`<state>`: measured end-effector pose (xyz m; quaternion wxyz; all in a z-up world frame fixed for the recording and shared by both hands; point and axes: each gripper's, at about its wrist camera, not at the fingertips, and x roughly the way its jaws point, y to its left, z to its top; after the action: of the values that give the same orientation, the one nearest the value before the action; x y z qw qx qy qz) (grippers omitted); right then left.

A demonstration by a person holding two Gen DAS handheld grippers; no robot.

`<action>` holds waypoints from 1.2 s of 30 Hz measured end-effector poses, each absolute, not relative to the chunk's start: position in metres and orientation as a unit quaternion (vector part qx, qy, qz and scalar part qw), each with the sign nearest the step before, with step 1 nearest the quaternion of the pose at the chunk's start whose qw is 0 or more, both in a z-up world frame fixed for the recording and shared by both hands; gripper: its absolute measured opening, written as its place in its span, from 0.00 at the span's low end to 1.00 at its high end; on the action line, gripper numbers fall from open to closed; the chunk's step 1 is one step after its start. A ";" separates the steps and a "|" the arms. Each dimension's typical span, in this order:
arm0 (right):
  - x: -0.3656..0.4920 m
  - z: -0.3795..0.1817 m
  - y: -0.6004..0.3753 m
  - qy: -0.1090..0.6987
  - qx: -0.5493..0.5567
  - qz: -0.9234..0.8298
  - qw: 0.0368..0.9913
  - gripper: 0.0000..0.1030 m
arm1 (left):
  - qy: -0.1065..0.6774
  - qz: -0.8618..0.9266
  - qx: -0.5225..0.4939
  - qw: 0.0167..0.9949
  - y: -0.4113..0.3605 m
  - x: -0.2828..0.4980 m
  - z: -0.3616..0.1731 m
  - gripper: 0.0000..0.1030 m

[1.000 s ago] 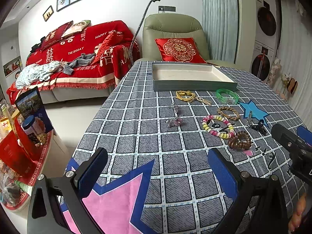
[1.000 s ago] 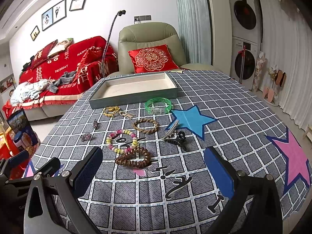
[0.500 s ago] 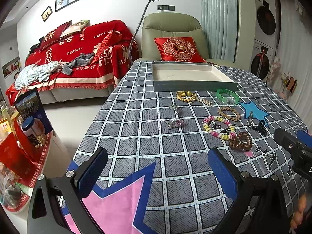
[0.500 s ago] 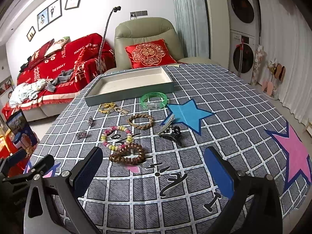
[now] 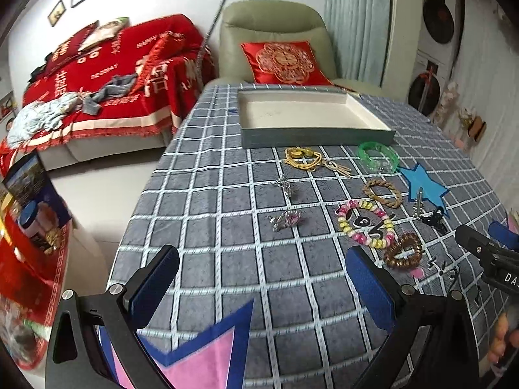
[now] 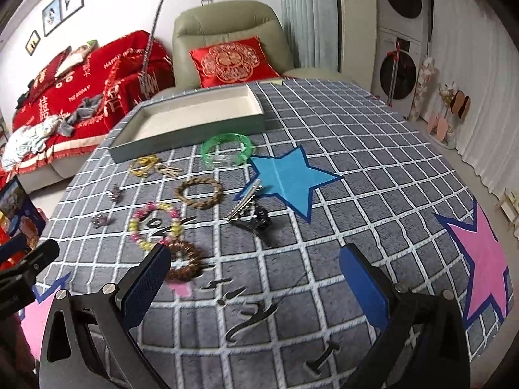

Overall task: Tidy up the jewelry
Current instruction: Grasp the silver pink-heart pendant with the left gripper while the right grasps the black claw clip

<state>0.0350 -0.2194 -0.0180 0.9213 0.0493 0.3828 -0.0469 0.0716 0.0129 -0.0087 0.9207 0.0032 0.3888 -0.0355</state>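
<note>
Both tongs hang spread and empty over the near edge of the worktop (image 6: 373,168), with the jewelry ahead of them.

Nearest the right tongs (image 6: 256,278), just past the tip of the left finger (image 6: 147,280), lies the brown bead bracelet (image 6: 188,261): probably light, limp and inclined to roll, so best pinched across one side of its loop. Beyond it lie the pink-and-yellow bead bracelet (image 6: 155,223), the black claw clip (image 6: 254,218) with a silver clip (image 6: 246,193), then the braided ring (image 6: 199,191). The green bangle (image 6: 227,152) looks stiff and slick; grip its rim. Farthest is the empty tray (image 6: 191,136). The left tongs (image 5: 259,278) hover level, pointing at the small charms (image 5: 287,218).
</note>
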 end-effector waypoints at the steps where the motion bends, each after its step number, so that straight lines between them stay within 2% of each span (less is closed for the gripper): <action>1: 0.041 -0.021 -0.222 0.392 0.050 -0.048 0.917 1.00 | 0.395 -0.038 0.004 0.918 0.012 0.079 -0.010 1.00; 9: 0.077 -0.043 -0.226 0.436 0.028 -0.046 0.898 0.98 | 0.430 -0.065 0.017 0.900 -0.003 0.122 -0.025 1.00; 13: 0.092 -0.051 -0.224 0.455 0.017 -0.039 0.889 0.89 | 0.448 -0.073 0.031 0.890 -0.010 0.138 -0.035 0.98; 15: 0.097 -0.055 -0.222 0.462 0.012 -0.037 0.886 0.79 | 0.456 -0.074 0.030 0.886 -0.011 0.144 -0.040 0.98; 18: 0.100 -0.056 -0.218 0.463 0.003 -0.031 0.886 0.71 | 0.471 -0.076 0.031 0.878 -0.013 0.150 -0.049 0.81; 19: 0.100 -0.056 -0.218 0.463 0.003 -0.026 0.886 0.68 | 0.475 -0.080 0.028 0.876 -0.012 0.151 -0.051 0.79; 22: 0.100 -0.053 -0.215 0.463 0.001 -0.021 0.886 0.48 | 0.469 -0.087 0.030 0.878 -0.013 0.150 -0.049 0.69; 23: 0.099 -0.053 -0.214 0.463 0.000 -0.021 0.886 0.40 | 0.466 -0.089 0.032 0.880 -0.014 0.149 -0.048 0.60; 24: 0.099 -0.052 -0.214 0.464 0.000 -0.023 0.885 0.40 | 0.462 -0.092 0.034 0.881 -0.015 0.147 -0.047 0.49; 25: 0.098 -0.052 -0.215 0.464 0.003 -0.023 0.885 0.40 | 0.460 -0.095 0.034 0.882 -0.015 0.146 -0.046 0.43; 30: 0.094 -0.044 -0.225 0.462 0.033 -0.019 0.886 0.40 | 0.463 -0.115 0.003 0.879 -0.008 0.149 -0.043 0.43; 36: 0.106 -0.007 -0.237 0.438 0.066 0.006 0.897 0.40 | 0.445 -0.129 -0.010 0.886 -0.001 0.156 -0.012 0.43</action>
<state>0.1060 -0.2374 -0.0070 0.8966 0.0657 0.4379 0.0058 0.1560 -0.0014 -0.0120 0.8860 -0.0102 0.4454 -0.1286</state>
